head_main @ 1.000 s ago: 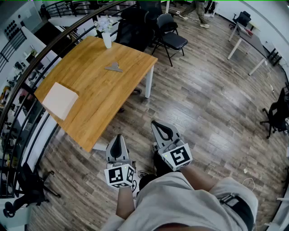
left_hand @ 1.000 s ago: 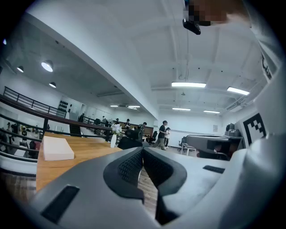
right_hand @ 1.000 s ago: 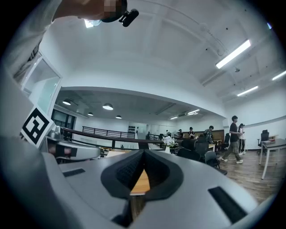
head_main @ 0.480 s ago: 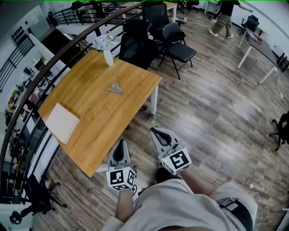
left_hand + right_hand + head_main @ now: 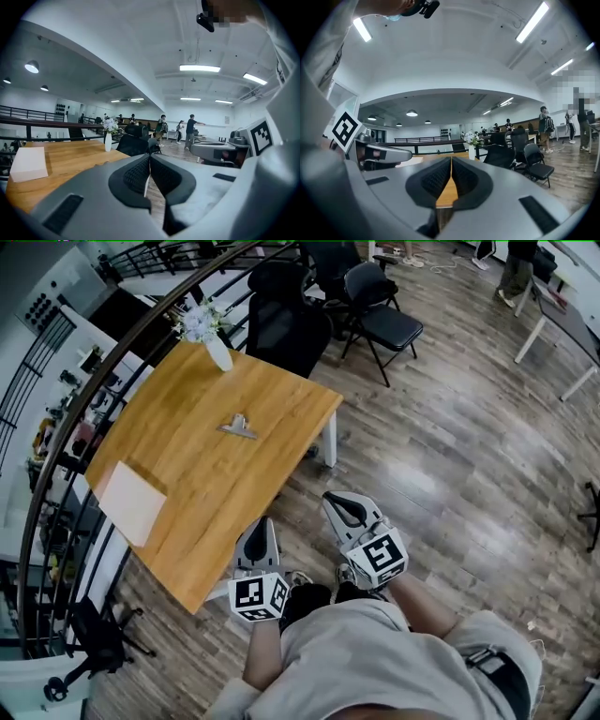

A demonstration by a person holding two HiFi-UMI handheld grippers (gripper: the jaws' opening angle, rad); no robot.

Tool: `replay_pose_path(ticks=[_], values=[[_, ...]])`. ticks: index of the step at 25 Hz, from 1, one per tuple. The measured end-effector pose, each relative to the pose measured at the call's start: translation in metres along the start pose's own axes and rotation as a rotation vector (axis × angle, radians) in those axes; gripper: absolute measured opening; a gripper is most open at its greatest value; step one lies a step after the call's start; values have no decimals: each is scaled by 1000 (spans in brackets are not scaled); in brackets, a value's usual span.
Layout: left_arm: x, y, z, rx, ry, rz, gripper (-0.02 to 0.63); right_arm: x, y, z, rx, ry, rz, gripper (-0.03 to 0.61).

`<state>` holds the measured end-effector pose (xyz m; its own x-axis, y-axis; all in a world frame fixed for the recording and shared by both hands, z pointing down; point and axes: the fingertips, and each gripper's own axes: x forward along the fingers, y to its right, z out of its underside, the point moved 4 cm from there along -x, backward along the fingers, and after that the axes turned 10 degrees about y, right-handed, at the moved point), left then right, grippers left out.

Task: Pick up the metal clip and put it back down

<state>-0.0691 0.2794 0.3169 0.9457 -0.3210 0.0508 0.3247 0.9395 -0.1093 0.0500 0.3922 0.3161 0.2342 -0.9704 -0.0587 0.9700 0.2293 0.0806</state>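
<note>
The metal clip (image 5: pixel 238 427) lies on the wooden table (image 5: pixel 178 474), a little past its middle. Both grippers hang over the floor just off the table's near corner, well short of the clip. My left gripper (image 5: pixel 265 527) is shut with nothing in it; in the left gripper view its ribbed pads (image 5: pixel 140 172) meet along a thin line. My right gripper (image 5: pixel 338 503) is likewise shut and empty, its pads (image 5: pixel 461 178) pressed together. Each gripper shows in the other's view, the right gripper (image 5: pixel 220 152) and the left gripper (image 5: pixel 379 152).
A white vase with flowers (image 5: pixel 212 337) stands at the table's far corner, and a white flat box (image 5: pixel 131 502) lies near its left edge. Black chairs (image 5: pixel 291 320) stand behind the table. A curved railing (image 5: pixel 66 437) runs along the left. People walk far off.
The person has stepped closer: the table's near corner now lies right beside the left gripper. Both grippers stay shut and level, and the clip has not moved on the table.
</note>
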Motion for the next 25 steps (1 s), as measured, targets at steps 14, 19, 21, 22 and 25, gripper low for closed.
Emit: replay_pose_path(ticks=[14, 19, 21, 22, 25], values=[[129, -82, 27, 11, -109, -3, 26, 128, 55, 45, 43, -105, -55, 28], [179, -125, 34, -8, -168, 30, 26, 187, 72, 58, 60, -148, -42, 28], [196, -144, 39, -11, -190, 44, 26, 211, 77, 68, 65, -169, -48, 28], [204, -152, 42, -8, -202, 50, 26, 221, 81, 76, 70, -183, -51, 28], [226, -173, 54, 5, -238, 68, 26, 249, 92, 96, 75, -223, -46, 28]])
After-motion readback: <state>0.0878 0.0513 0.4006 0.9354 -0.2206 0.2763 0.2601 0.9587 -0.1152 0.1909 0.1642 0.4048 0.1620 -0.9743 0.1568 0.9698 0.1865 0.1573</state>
